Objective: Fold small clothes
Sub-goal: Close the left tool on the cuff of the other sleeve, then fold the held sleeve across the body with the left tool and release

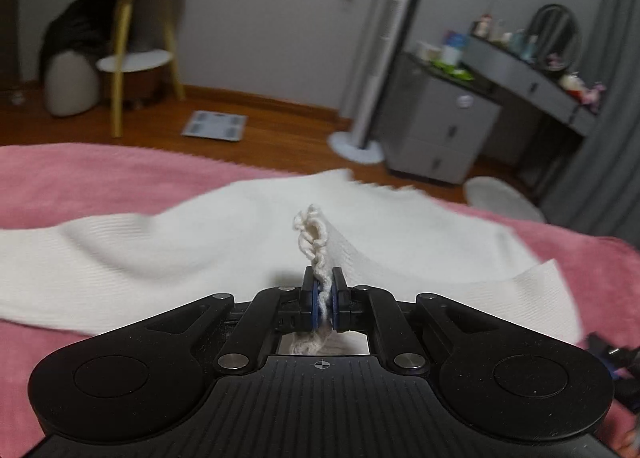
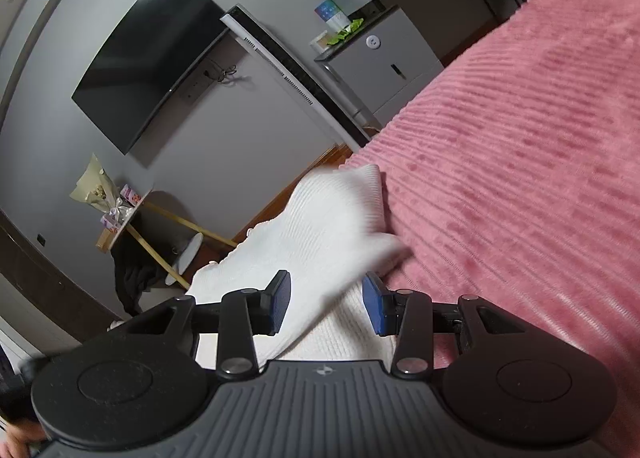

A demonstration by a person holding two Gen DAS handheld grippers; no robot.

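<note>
Left wrist view: left gripper (image 1: 325,296) pinches top's (image 1: 200,250) scalloped hem, top sprawling 9-to-3 on blanket (image 1: 100,173); right gripper (image 2: 326,308) spread, fabric between, untouched, its far end toward 12.

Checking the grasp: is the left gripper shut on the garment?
Shut: left gripper pads pinch the white knit garment's scalloped edge.

Grey walls (image 1: 260,17) meet a brown wooden floor (image 1: 280,129). Upper left stands a two-tier side table (image 1: 132,57) with yellow legs; a tower fan (image 1: 384,57) is at centre right beside a grey drawer cabinet (image 1: 440,129). A black television (image 2: 148,57) hangs on the wall.
</note>
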